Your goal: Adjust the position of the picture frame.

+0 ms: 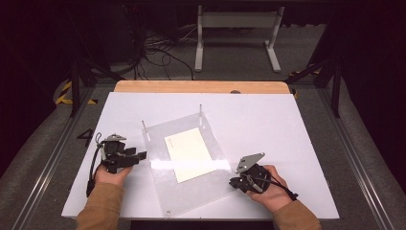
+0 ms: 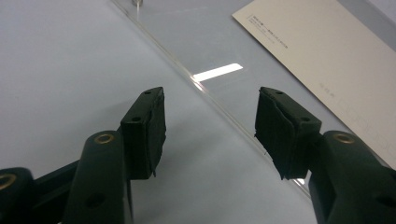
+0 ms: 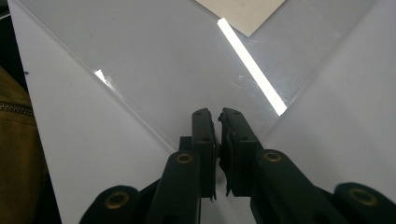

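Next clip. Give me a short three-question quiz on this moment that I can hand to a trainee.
1. True or false: the left gripper has its jaws wide apart.
2. What lies under the clear plastic sheet? A) cream card B) blue cloth C) metal ruler
3. Fill in: the right gripper sits at the sheet's ____ nearest that hand.

Key
1. True.
2. A, the cream card.
3. Corner; its jaws are nearly together, and whether they pinch the sheet cannot be told.
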Demonstrator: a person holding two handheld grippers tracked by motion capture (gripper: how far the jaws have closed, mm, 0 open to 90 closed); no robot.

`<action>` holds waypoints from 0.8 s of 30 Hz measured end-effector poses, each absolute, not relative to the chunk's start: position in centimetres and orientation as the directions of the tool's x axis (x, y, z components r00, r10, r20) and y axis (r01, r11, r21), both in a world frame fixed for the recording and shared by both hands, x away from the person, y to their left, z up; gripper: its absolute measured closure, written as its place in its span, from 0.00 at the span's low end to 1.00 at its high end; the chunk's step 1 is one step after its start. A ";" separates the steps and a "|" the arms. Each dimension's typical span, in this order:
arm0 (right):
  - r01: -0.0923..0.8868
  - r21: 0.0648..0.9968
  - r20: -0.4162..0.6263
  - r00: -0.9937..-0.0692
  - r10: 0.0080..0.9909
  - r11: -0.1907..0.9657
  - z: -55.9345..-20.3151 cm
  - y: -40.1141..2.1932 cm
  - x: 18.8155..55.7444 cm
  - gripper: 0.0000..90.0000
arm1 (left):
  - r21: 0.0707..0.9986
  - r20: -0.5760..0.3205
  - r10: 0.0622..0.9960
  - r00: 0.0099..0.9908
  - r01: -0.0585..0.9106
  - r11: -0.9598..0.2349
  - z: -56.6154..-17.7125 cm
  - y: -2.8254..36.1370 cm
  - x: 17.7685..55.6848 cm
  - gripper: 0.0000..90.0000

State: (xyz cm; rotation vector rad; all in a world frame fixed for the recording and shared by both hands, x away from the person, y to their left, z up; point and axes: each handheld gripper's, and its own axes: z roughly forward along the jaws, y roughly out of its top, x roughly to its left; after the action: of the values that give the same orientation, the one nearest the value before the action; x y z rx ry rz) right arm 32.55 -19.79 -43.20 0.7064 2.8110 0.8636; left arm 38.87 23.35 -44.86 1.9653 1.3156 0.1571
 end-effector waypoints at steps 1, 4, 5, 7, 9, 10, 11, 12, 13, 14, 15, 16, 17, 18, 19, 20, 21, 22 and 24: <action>0.399 0.556 0.024 -0.884 0.466 0.729 -43.2 -19.8 32.5 0.93 | 0.637 -0.291 0.832 0.472 0.745 -0.201 -45.0 23.0 38.9 0.47; 0.397 0.556 0.021 -0.885 0.466 0.730 -43.2 -19.7 32.5 0.93 | 0.615 -0.278 0.828 0.486 0.752 -0.236 -45.2 22.0 39.0 0.46; 0.397 0.556 0.020 -0.885 0.466 0.730 -43.2 -19.7 32.5 0.93 | 0.606 -0.274 0.827 0.492 0.756 -0.249 -45.3 21.7 39.1 0.46; 0.397 0.557 0.019 -0.884 0.467 0.730 -43.2 -19.7 32.5 0.93 | 0.600 -0.274 0.828 0.489 0.760 -0.250 -45.4 21.6 39.1 0.46; 0.396 0.557 0.016 -0.884 0.467 0.730 -43.2 -19.7 32.4 0.93 | 0.597 -0.289 0.826 0.483 0.766 -0.238 -45.4 21.6 39.1 0.46; 0.395 0.557 0.014 -0.884 0.467 0.731 -43.2 -19.7 32.4 0.93 | 0.598 -0.298 0.821 0.487 0.766 -0.237 -45.4 21.6 39.2 0.46; 0.395 0.556 0.015 -0.884 0.467 0.731 -43.2 -19.7 32.4 0.93 | 0.598 -0.314 0.813 0.490 0.767 -0.232 -45.5 21.6 39.2 0.46; 0.395 0.556 0.015 -0.884 0.467 0.731 -43.2 -19.7 32.4 0.93 | 0.598 -0.314 0.813 0.490 0.767 -0.232 -45.5 21.6 39.2 0.46; 0.396 0.557 0.015 -0.884 0.467 0.730 -43.2 -19.7 32.4 0.93 | 0.601 -0.325 0.804 0.498 0.765 -0.231 -45.5 21.5 39.2 0.46; 0.396 0.557 0.015 -0.884 0.468 0.730 -43.2 -19.7 32.4 0.93 | 0.601 -0.337 0.793 0.507 0.765 -0.233 -45.6 21.3 39.3 0.47; 0.396 0.556 0.014 -0.883 0.468 0.730 -43.2 -19.7 32.4 0.93 | 0.601 -0.337 0.793 0.507 0.765 -0.233 -45.6 21.3 39.3 0.48; 0.396 0.556 0.014 -0.883 0.468 0.730 -43.2 -19.7 32.4 0.93 | 0.599 -0.337 0.790 0.512 0.764 -0.240 -45.6 21.2 39.3 0.48; 0.397 0.556 0.014 -0.883 0.469 0.730 -43.2 -19.7 32.4 0.93 | 0.601 -0.337 0.791 0.511 0.763 -0.237 -45.6 21.0 39.3 0.49; 0.397 0.557 0.014 -0.882 0.470 0.730 -43.2 -19.7 32.4 0.93 | 0.601 -0.328 0.792 0.515 0.760 -0.246 -45.5 21.0 39.3 0.51; 0.397 0.557 0.014 -0.883 0.470 0.729 -43.2 -19.7 32.4 0.93 | 0.601 -0.327 0.789 0.521 0.759 -0.252 -45.5 21.0 39.3 0.55; 0.398 0.558 0.016 -0.883 0.470 0.728 -43.2 -19.8 32.3 0.93 | 0.605 -0.321 0.787 0.526 0.753 -0.257 -45.4 21.1 39.2 0.61; 0.398 0.558 0.016 -0.883 0.470 0.728 -43.2 -19.8 32.3 0.93 | 0.605 -0.321 0.787 0.526 0.753 -0.257 -45.4 21.1 39.2 0.67; 0.397 0.560 0.016 -0.883 0.469 0.727 -43.2 -19.8 32.3 0.93 | 0.627 -0.293 0.797 0.528 0.735 -0.256 -45.0 21.3 39.0 0.75; 0.397 0.560 0.016 -0.883 0.469 0.727 -43.2 -19.8 32.3 0.93 | 0.643 -0.265 0.813 0.519 0.723 -0.252 -44.5 21.6 38.8 0.80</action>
State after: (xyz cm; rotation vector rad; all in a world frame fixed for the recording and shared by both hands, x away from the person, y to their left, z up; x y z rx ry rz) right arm 32.35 -19.78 -43.23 0.7055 2.8011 0.8643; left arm 38.82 21.59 -44.48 2.0235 1.2483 0.1551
